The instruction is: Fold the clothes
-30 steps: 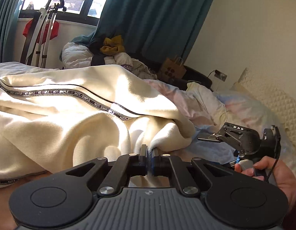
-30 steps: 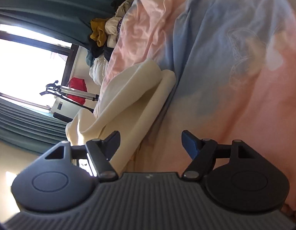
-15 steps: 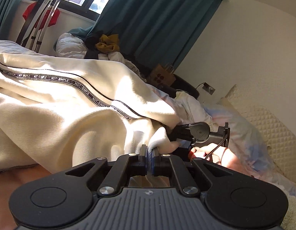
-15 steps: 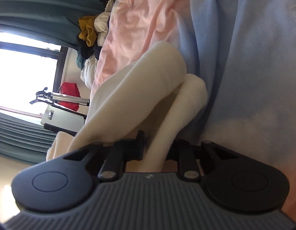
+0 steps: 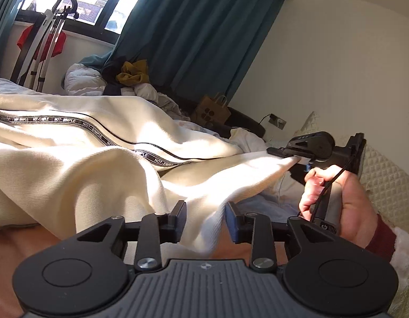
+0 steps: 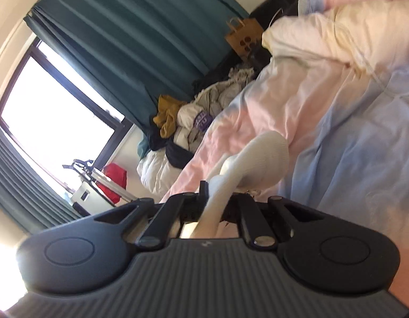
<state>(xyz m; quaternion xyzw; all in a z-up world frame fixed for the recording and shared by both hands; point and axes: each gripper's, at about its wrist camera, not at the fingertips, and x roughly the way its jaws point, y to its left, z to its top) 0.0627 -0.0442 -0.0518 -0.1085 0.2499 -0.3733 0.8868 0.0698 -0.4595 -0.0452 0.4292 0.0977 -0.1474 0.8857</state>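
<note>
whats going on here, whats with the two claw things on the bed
A person is folding a cream garment on a bed with a pastel duvet, using a handheld claw in each hand. The right claw is shut on a ribbed end of the garment, pulled off to the side. The left claw is open, with cloth lying between its fingers. No neat fold yet.

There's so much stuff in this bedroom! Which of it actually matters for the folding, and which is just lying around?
Part of the job:
cream garment
right gripper, clamped on its cuff end
left gripper, open around a fold of it
bed cover underneath

Just lying about:
clothes heap by the curtain
paper bag
red cloth under the window
</note>
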